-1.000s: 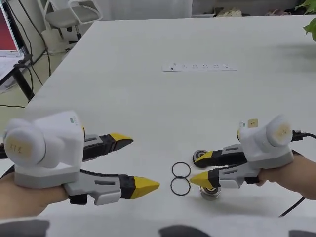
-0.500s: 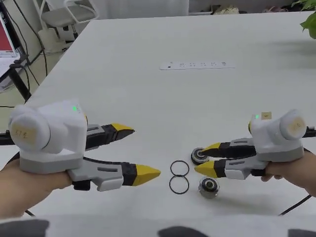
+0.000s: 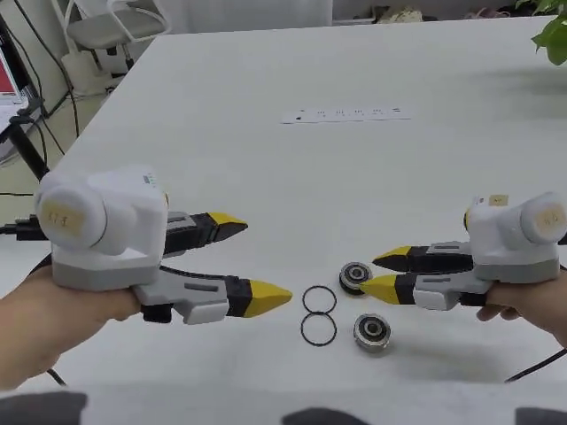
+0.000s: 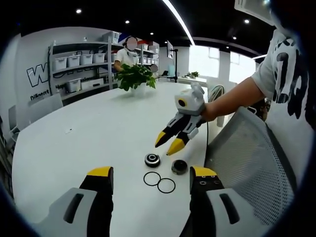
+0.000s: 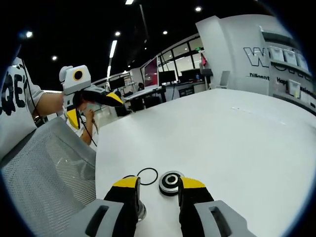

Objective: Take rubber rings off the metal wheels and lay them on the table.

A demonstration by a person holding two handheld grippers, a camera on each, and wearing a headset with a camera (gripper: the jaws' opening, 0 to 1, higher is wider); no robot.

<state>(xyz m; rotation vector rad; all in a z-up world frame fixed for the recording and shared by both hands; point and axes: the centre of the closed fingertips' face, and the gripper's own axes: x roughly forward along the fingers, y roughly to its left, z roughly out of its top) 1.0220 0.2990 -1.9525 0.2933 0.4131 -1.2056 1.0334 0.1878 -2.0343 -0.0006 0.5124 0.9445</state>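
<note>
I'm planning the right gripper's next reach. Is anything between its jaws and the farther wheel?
Nothing visible: the right gripper points straight at the farther wheel over bare table. The loose rings and the other wheel lie aside.

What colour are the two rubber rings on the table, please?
Black; the rubber rings show best in the head view.
</note>
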